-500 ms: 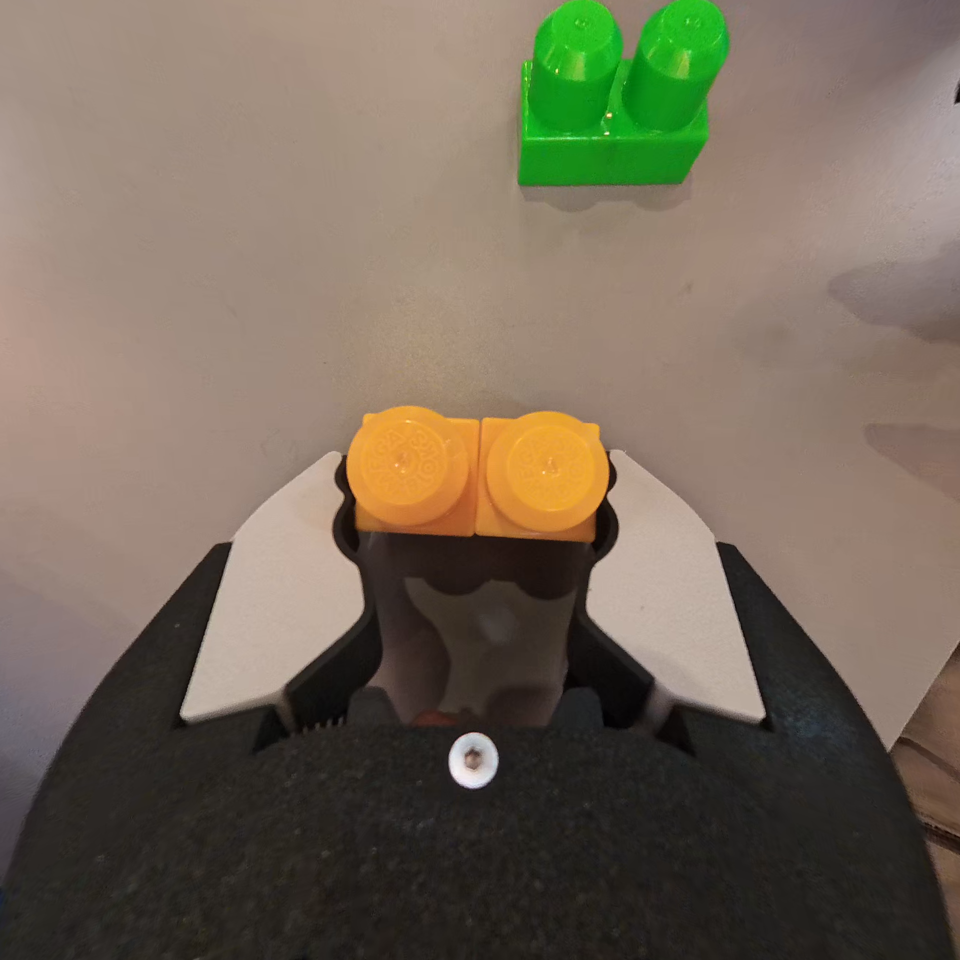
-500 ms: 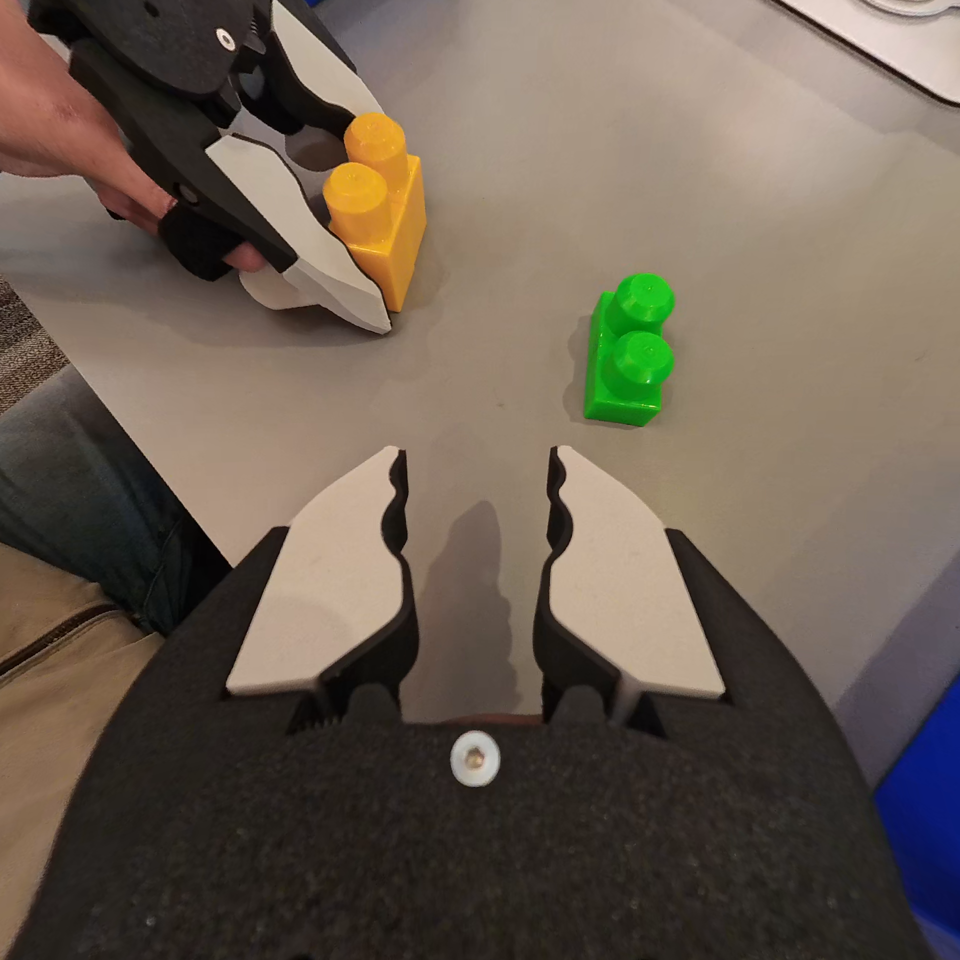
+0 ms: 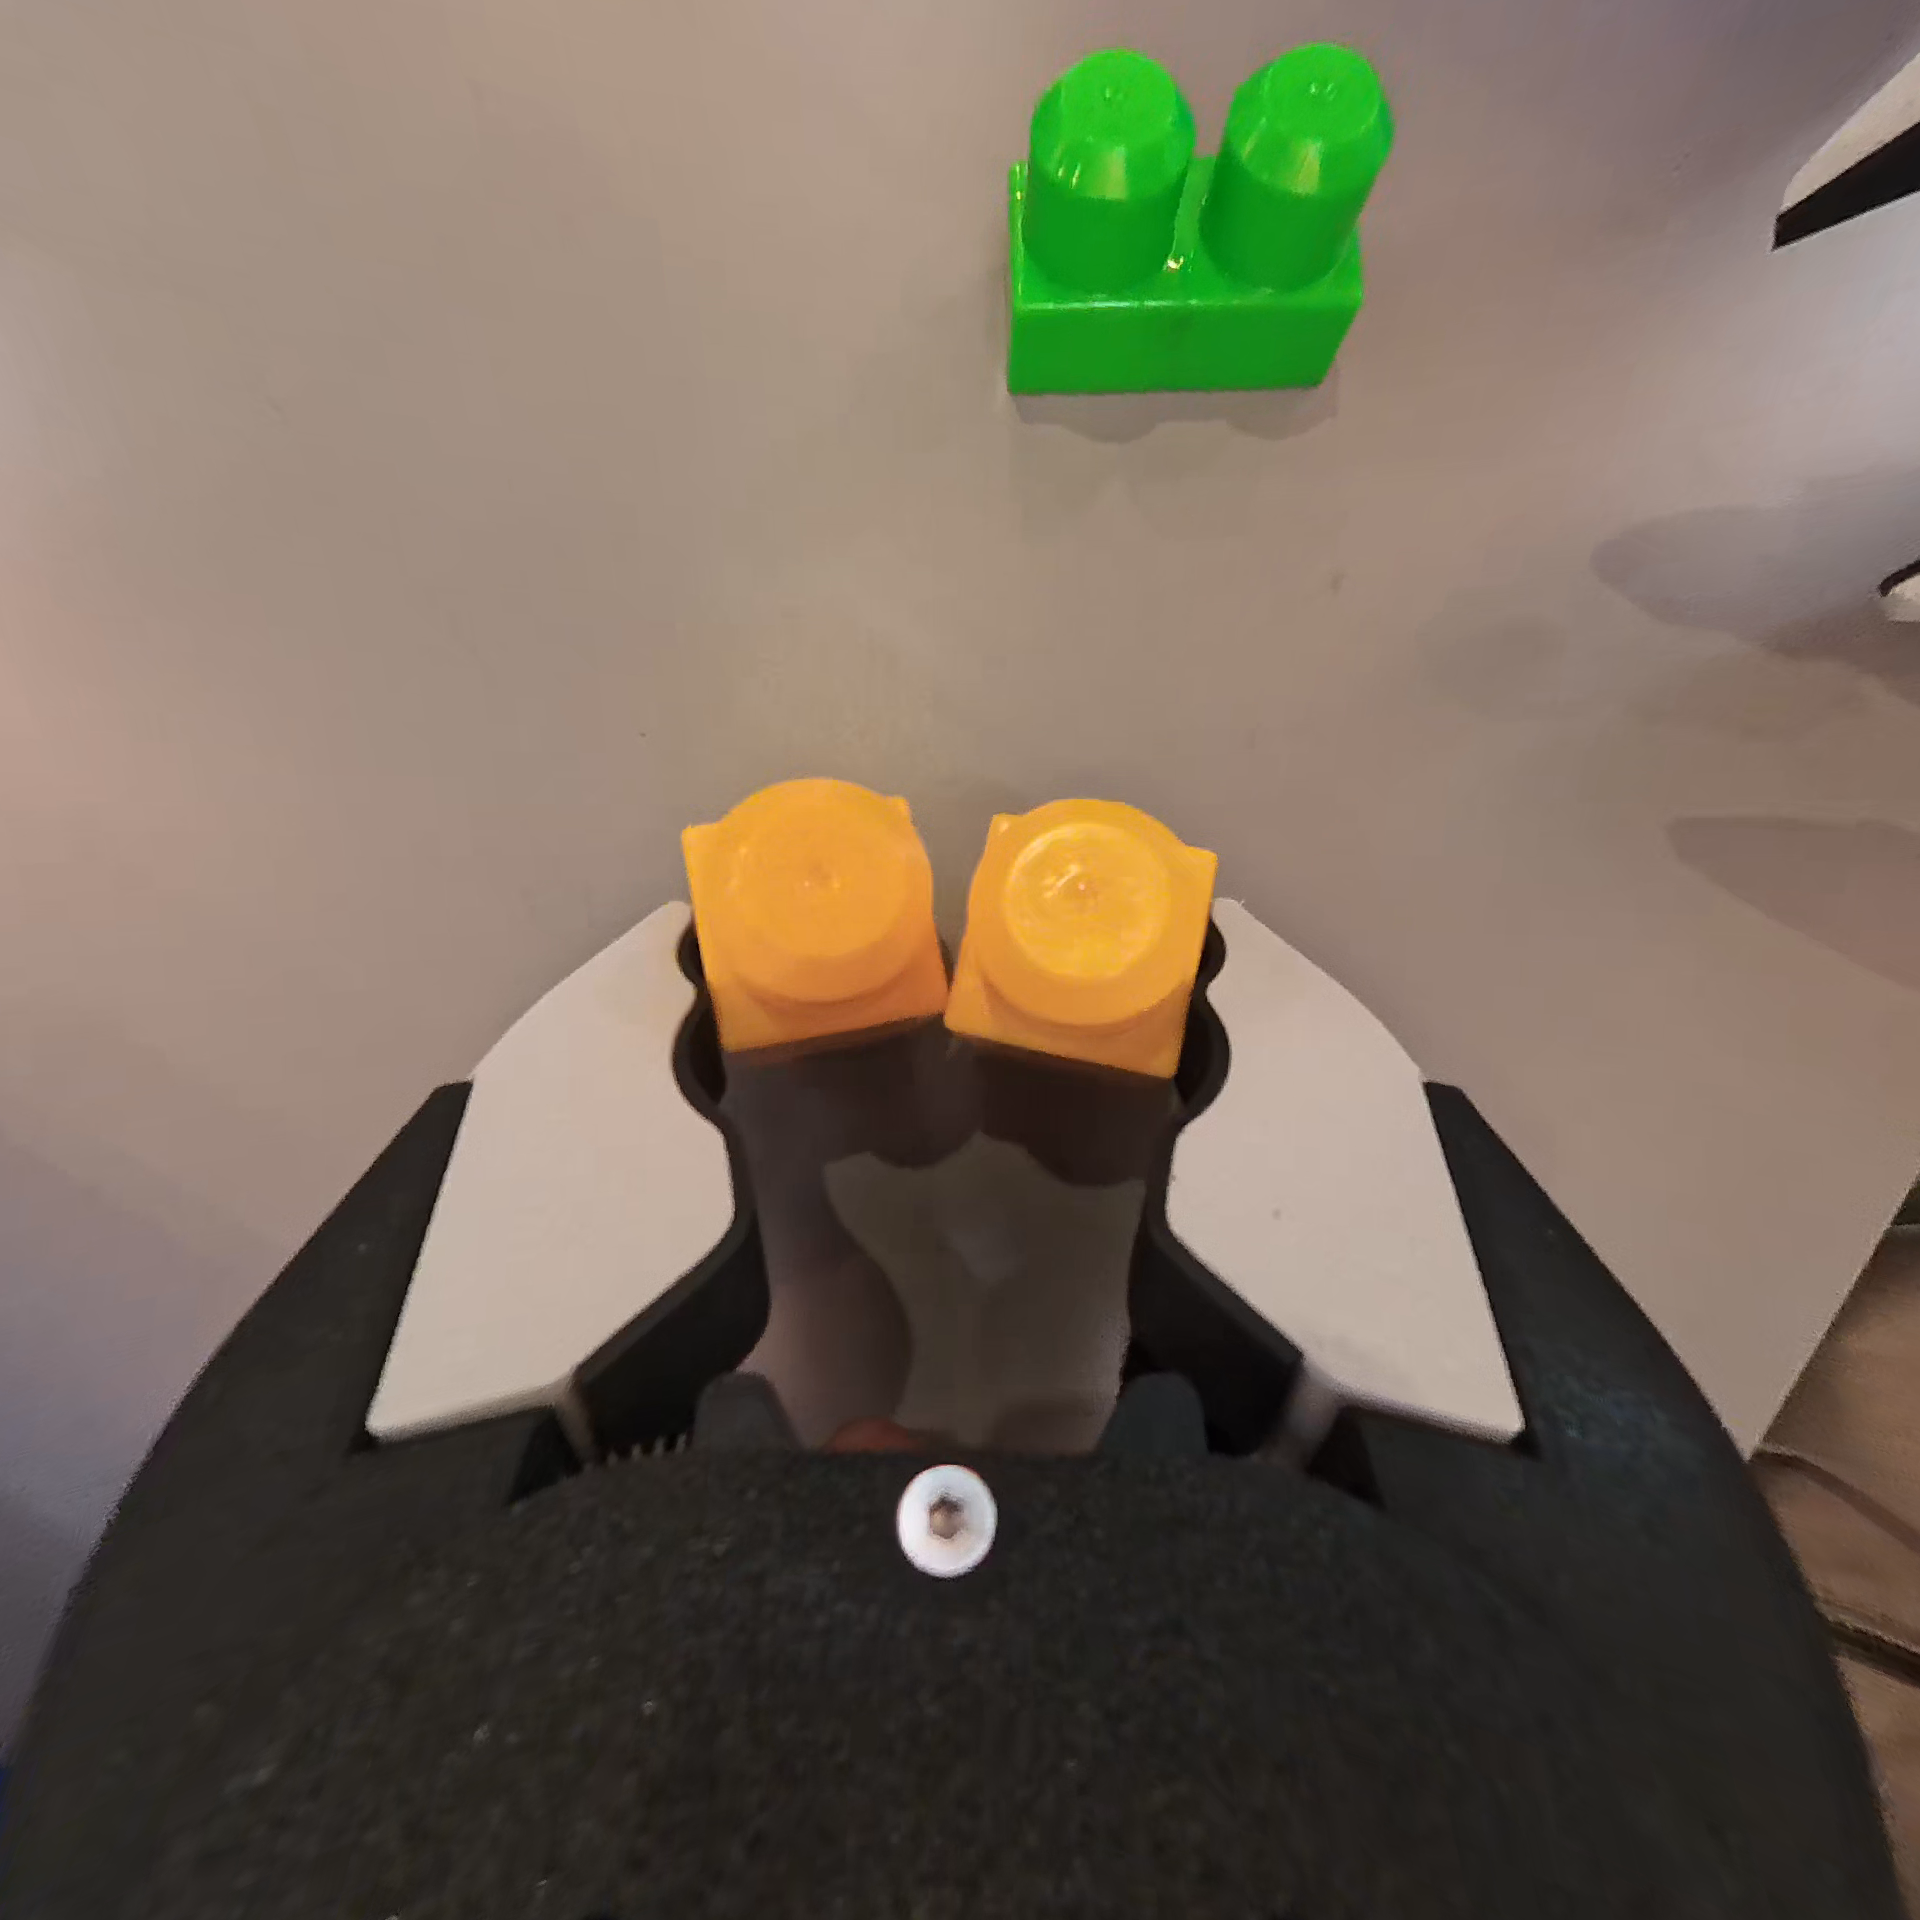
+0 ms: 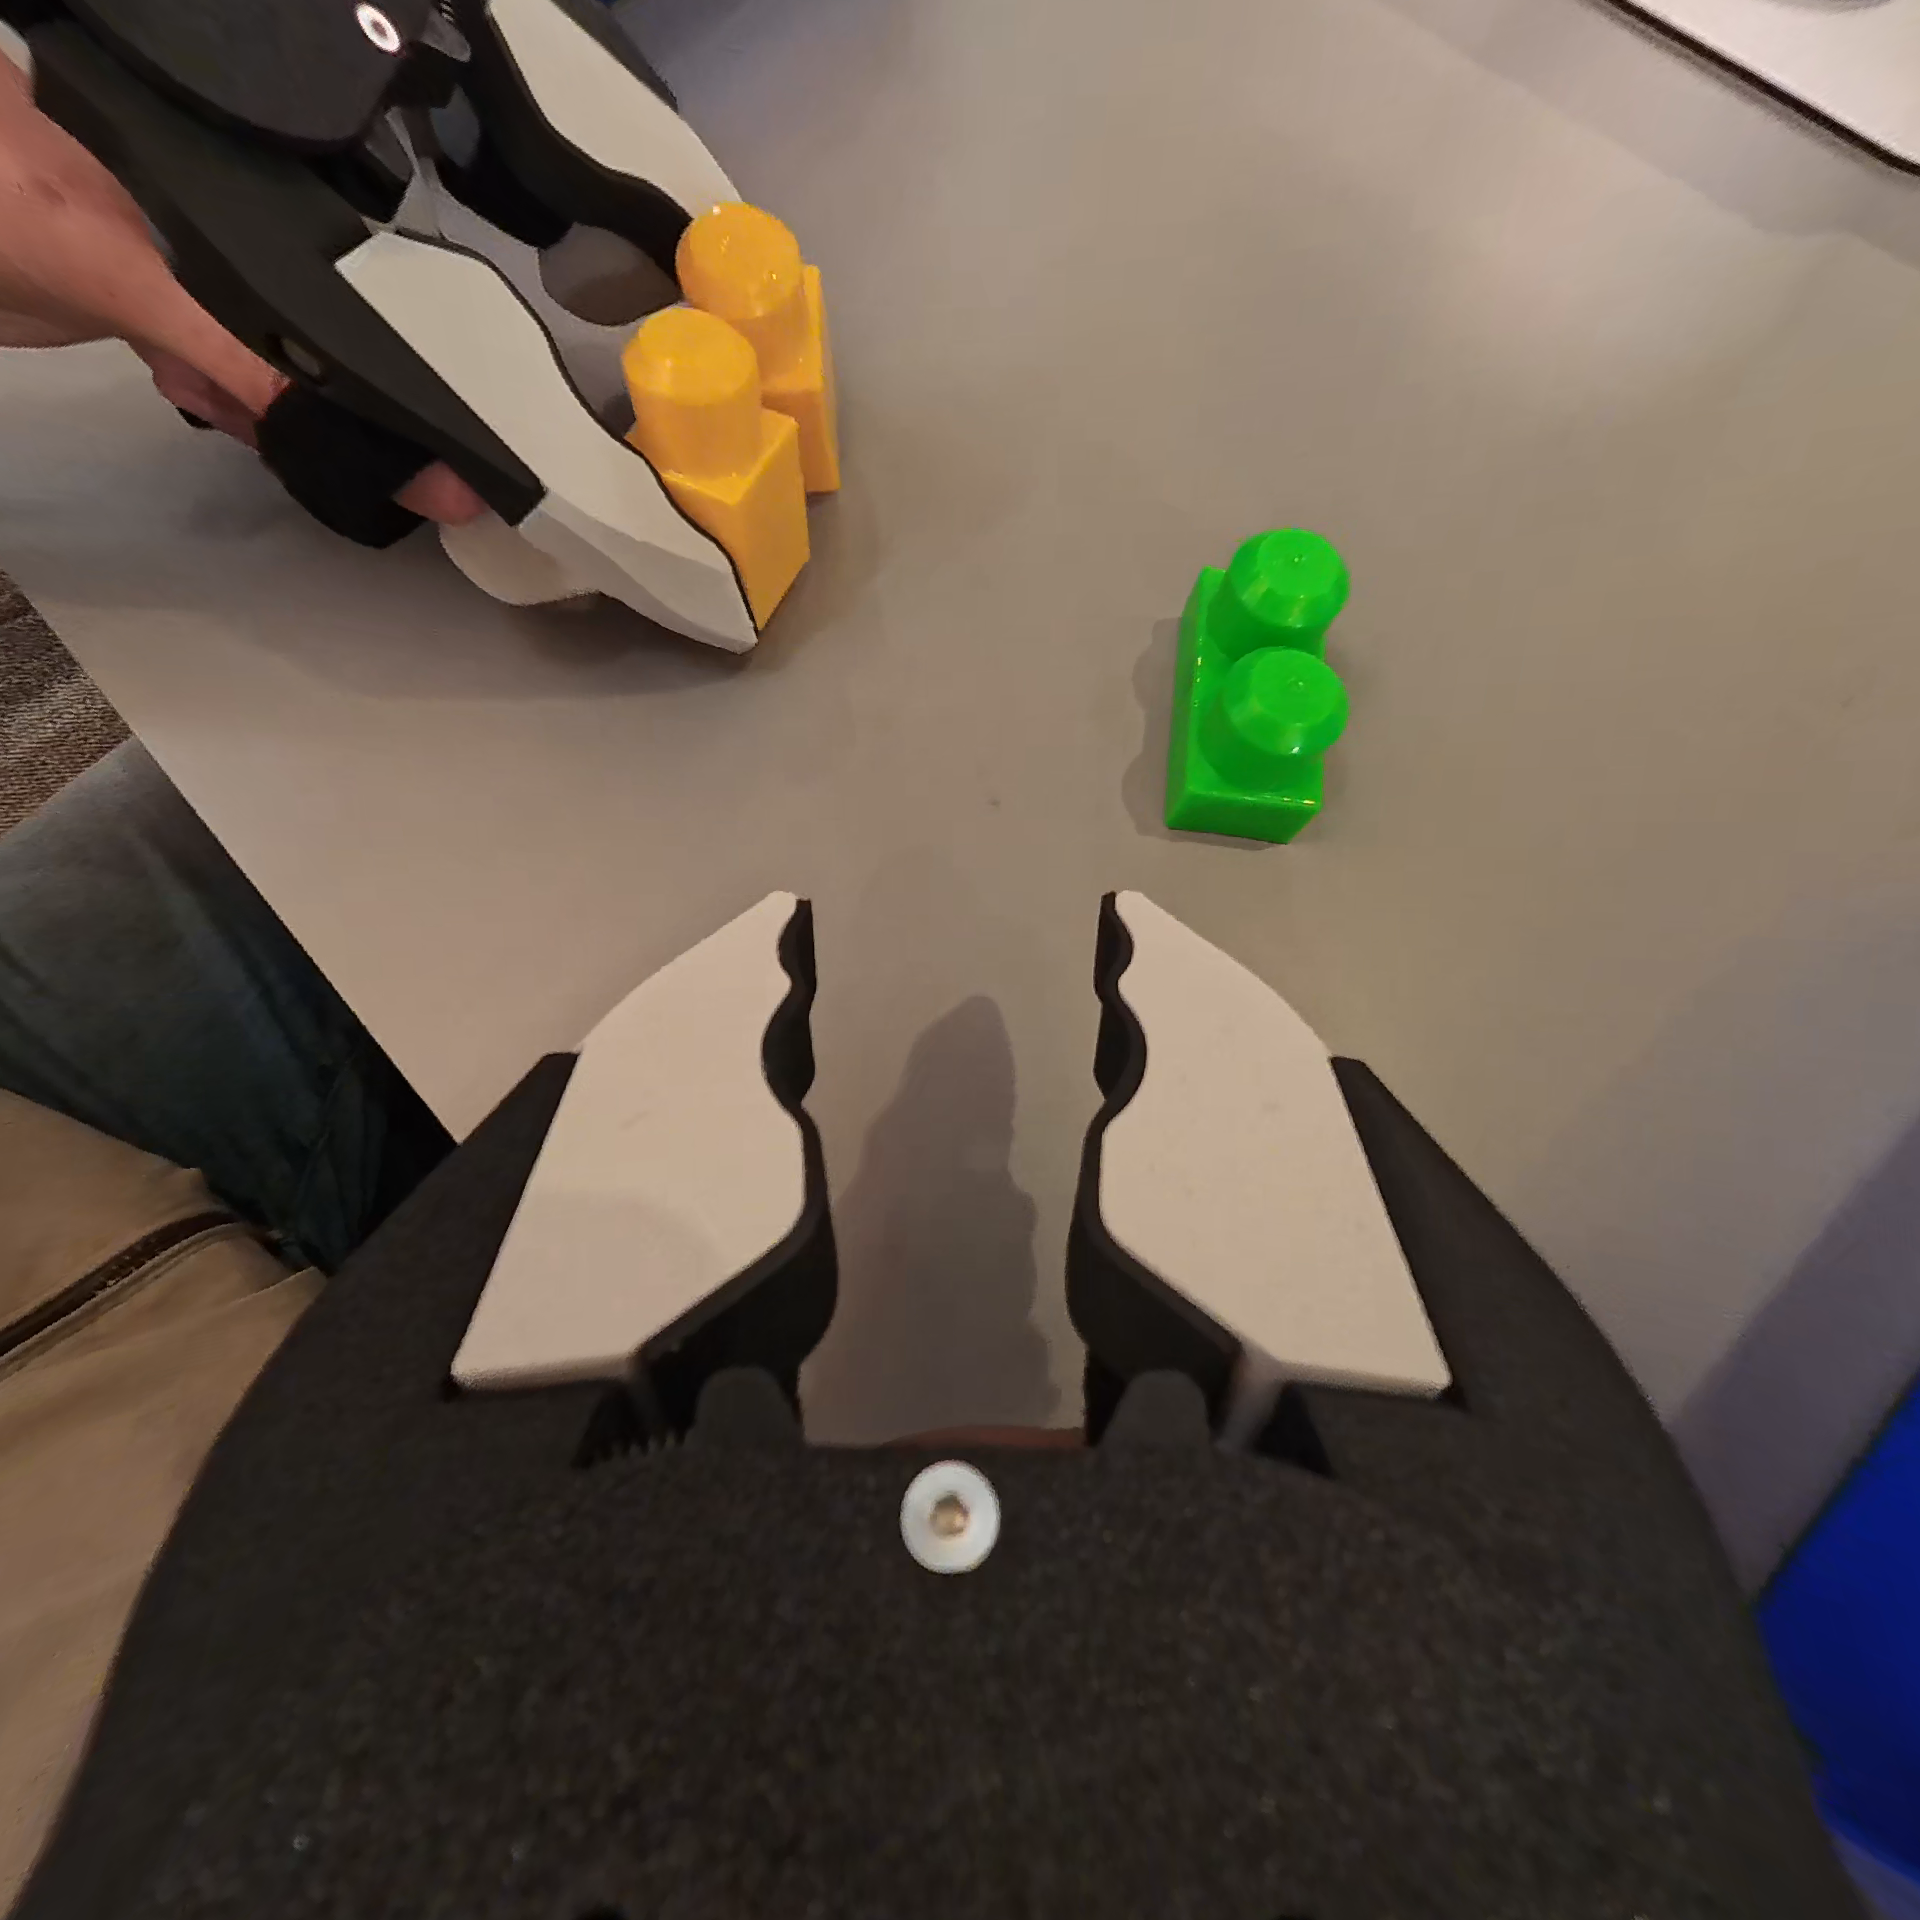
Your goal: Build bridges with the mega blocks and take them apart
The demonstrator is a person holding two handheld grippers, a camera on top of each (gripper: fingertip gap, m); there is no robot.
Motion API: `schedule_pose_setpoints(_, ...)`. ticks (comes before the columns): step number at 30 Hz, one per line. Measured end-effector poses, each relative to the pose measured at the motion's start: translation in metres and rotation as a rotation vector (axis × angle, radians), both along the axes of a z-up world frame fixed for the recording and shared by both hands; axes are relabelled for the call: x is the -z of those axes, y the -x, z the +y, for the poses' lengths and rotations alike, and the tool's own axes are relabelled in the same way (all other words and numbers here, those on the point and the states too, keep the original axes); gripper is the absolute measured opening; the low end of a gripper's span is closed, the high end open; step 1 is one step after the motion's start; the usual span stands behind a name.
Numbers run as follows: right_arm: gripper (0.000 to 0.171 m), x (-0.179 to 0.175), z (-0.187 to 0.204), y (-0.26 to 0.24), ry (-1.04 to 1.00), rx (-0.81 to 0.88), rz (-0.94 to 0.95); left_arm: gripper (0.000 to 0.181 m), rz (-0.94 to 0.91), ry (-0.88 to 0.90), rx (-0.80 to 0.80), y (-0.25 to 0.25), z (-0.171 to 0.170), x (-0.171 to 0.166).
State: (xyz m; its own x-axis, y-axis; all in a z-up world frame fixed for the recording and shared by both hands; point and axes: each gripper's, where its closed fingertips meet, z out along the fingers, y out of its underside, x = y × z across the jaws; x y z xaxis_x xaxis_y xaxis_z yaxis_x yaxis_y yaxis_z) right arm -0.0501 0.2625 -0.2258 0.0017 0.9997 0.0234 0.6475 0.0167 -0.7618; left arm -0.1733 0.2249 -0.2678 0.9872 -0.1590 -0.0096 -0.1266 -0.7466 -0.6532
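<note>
Spread across both views as a grey table (image 4: 1351, 312), with its near edge cutting diagonally at the lower left of the right wrist view. Bordered there by a person's lap in dark and tan cloth.

Next in size, the left gripper (image 3: 951, 914), held by a hand (image 4: 94, 270) at the upper left of the right wrist view. Clenched around a pair of orange blocks (image 3: 821, 904), with one finger against each outer side. Single-stud, tall, standing on the table side by side. Not squarely together: splayed slightly, with a narrow wedge of gap between them. Slightly blurred in the left wrist view, so hard to say how firmly pinched.

Then the right gripper (image 4: 954, 904), low over the table near its edge. Released and empty, with nothing but shadow between the fingers.

Smallest, the green block (image 4: 1247, 717): two studs, low body, lying flat and alone, well apart from the orange pair. Sits ahead and to the right of the right gripper's jaws, long axis pointing roughly along that gripper's fingers. Probably means closing across the short width, once slid rightward and forward. From the left gripper, also ahead and to the right, but with its long side turned broadside.

Judged nearer to the right gripper, and that one free. Likely the hand to fetch the green span, with the orange pair serving as piers. Worth squaring those two up first; a splayed base might not take the studs cleanly.
</note>
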Motion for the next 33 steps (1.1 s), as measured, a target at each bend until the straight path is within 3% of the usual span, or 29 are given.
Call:
schedule_pose_setpoints(11,0.052,-0.002,0.0,-0.001,-0.001,0.001,0.005,0.085,-0.018,0.003,-0.021,-0.003,-0.007,0.004)
schedule_pose_setpoints(24,0.051,-0.005,0.0,-0.002,-0.003,0.001,0.008,0.093,0.008,-0.01,-0.111,-0.002,0.008,0.005)
schedule_pose_setpoints(33,0.051,-0.005,0.0,-0.002,-0.006,0.0,0.009,0.088,0.014,-0.016,-0.069,-0.002,0.019,-0.001)
